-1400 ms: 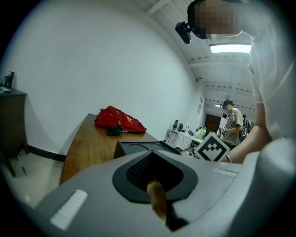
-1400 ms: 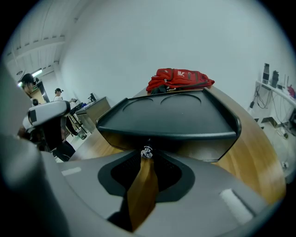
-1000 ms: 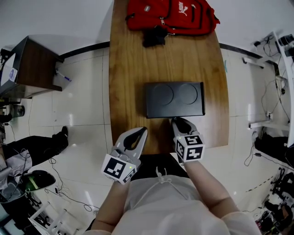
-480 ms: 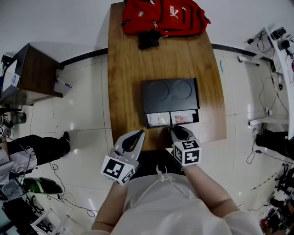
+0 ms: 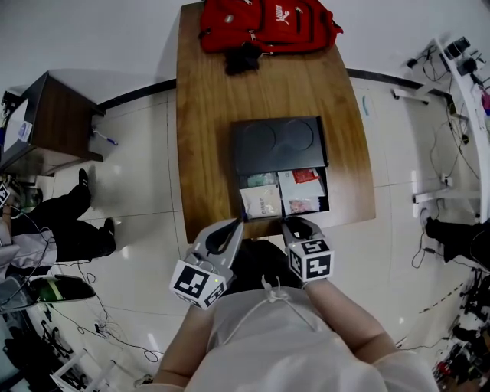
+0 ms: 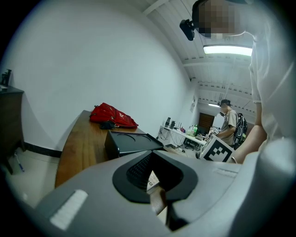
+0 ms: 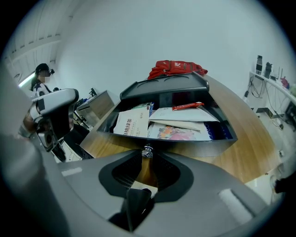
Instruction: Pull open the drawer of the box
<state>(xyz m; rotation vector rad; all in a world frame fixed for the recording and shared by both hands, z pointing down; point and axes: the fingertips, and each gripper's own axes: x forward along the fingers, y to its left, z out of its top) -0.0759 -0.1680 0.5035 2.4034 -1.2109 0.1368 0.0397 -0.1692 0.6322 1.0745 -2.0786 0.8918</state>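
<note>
Right gripper view: right claw (image 7: 147, 156) is pressed shut on the small metal knob (image 7: 147, 151), which sits right at the claw tips.
Knob: mid-front of the drawer (image 7: 199, 147).
Drawer position: well out of the box (image 5: 279, 144), pulled towards the person. Its front wall is close to the near edge of the bench (image 5: 207, 115).
Contents: papers and booklets (image 7: 172, 126) lie flat, with a red packet (image 7: 187, 106) towards the back. All of it is exposed.
Left claw: left claw (image 5: 236, 223) is pressed together with nothing in it. It hangs off the near bench edge, just left of the drawer front, clear of box and drawer.
Box: black, flat top with two round recesses, sitting mid-bench.
Far end: red backpack (image 5: 264, 23), well apart from the box.
Progress: looks essentially done, since the drawer is open enough to show its whole inside. Can't tell whether it has hit its stop.
Left: at most a last bit of travel, then release the knob.
Risk: the grip on the knob is small, so an off-axis pull could slip it or drag the box.
</note>
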